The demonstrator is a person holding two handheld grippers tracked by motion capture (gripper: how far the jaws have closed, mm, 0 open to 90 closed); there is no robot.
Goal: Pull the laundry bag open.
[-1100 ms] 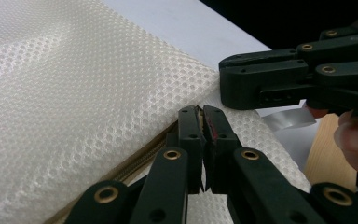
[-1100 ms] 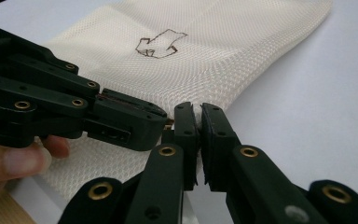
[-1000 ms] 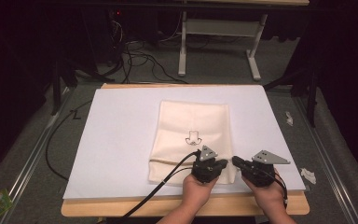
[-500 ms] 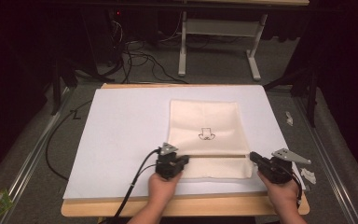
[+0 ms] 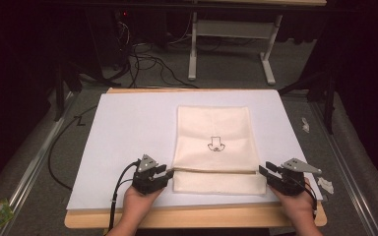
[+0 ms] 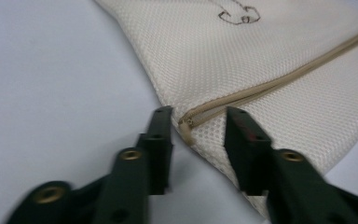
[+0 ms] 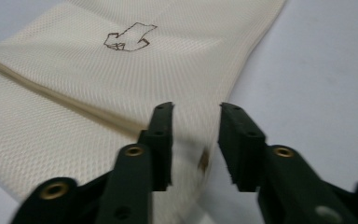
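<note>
Left gripper [image 5: 166, 173] stood at the bag's [image 5: 215, 147] near left corner, jaws just opened, zipper end [image 6: 186, 127] lying loose between them. Right gripper [image 5: 265, 170] at the near right corner, jaws likewise just parted, gripping nothing. Bag lay flat on the white sheet [image 5: 123, 128], beyond both grippers.

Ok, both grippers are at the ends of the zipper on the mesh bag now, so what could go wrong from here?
1. The left gripper has just opened around the zipper pull; that tab is small and could slip out on closing.
2. The right gripper, also just opened, straddles the bag edge; it may pinch mesh only, so the bag could slide on the white sheet.
</note>
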